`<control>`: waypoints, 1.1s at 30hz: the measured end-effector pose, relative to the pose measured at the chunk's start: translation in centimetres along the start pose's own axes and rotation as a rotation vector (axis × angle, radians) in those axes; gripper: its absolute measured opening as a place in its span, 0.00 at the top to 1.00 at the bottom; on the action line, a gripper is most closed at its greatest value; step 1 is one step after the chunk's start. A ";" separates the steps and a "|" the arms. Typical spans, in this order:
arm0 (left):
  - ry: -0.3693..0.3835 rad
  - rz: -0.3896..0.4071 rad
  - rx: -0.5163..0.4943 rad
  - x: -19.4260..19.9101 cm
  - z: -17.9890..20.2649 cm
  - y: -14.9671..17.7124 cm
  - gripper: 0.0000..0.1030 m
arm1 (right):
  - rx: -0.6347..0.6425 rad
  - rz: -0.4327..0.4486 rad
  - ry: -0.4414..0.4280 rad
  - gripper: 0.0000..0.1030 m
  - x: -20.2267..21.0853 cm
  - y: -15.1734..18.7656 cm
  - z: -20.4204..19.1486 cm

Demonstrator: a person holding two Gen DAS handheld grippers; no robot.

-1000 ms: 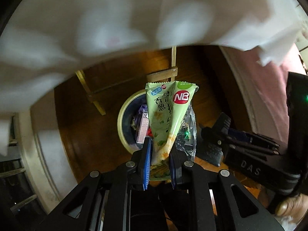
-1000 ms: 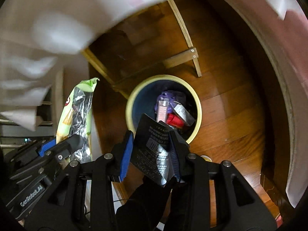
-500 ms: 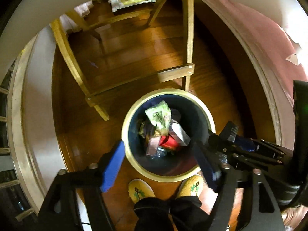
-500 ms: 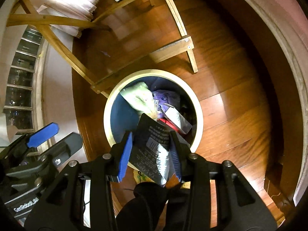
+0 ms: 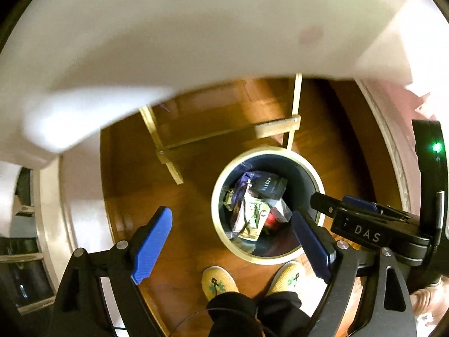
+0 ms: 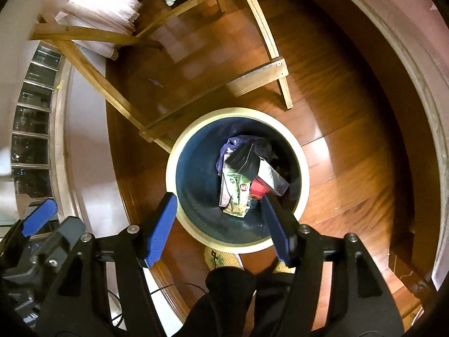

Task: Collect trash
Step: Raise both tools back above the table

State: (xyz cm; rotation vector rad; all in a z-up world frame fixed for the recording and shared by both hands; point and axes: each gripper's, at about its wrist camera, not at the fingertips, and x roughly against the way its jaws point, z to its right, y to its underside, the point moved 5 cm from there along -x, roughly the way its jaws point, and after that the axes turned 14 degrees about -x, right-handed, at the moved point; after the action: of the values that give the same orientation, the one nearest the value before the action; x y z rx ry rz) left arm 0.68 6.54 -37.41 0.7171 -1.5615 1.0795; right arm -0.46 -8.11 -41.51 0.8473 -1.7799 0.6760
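I hold both grippers above the round, cream-rimmed trash bin (image 6: 302, 165) on the wooden floor (image 6: 350, 129). The right gripper (image 6: 220, 226) has its blue-padded jaws spread wide, nothing between them; the left gripper (image 5: 235, 241) is likewise spread and empty. Inside the bin, the green snack wrapper (image 6: 237, 193) lies near the middle, the black packet (image 6: 244, 158) resting just beyond it on the far side, touching it, atop purple and red scraps. In the left view the bin (image 5: 214, 210) sits right of centre with the wrapper (image 5: 252, 217) and black packet (image 5: 269, 186) inside. A wooden frame (image 6: 252, 77) stands just beyond the bin. My yellow slippers (image 5: 220, 282) show at the near rim.
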 end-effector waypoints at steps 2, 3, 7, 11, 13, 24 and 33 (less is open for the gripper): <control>-0.003 0.008 0.012 1.5 -0.6 -0.1 0.14 | 0.000 -0.002 0.002 0.41 1.4 0.2 -0.5; -0.007 0.015 0.018 2.6 -0.9 -0.3 0.14 | -0.001 -0.002 0.003 0.41 2.0 0.3 -0.6; -0.012 0.041 0.031 6.9 -1.7 -1.0 0.13 | -0.006 -0.002 -0.006 0.41 5.8 0.7 -1.4; -0.026 0.079 0.036 12.1 -1.7 -2.1 0.12 | 0.018 0.004 -0.019 0.40 10.0 1.0 -2.7; -0.034 0.097 0.042 14.6 -1.6 -2.7 0.10 | 0.035 0.005 -0.029 0.40 12.5 1.2 -3.6; -0.112 0.218 0.058 29.7 -1.0 -6.2 0.07 | 0.159 0.055 -0.120 0.40 26.4 1.9 -7.8; -0.193 0.324 0.031 39.6 0.8 -8.5 0.07 | 0.253 0.161 -0.216 0.39 38.0 0.1 -10.4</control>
State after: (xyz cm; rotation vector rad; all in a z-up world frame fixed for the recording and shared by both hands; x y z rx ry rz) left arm -2.63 5.61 2.95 0.6158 -1.8755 1.3027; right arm -4.14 -9.04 -2.35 0.9831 -1.9997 0.9597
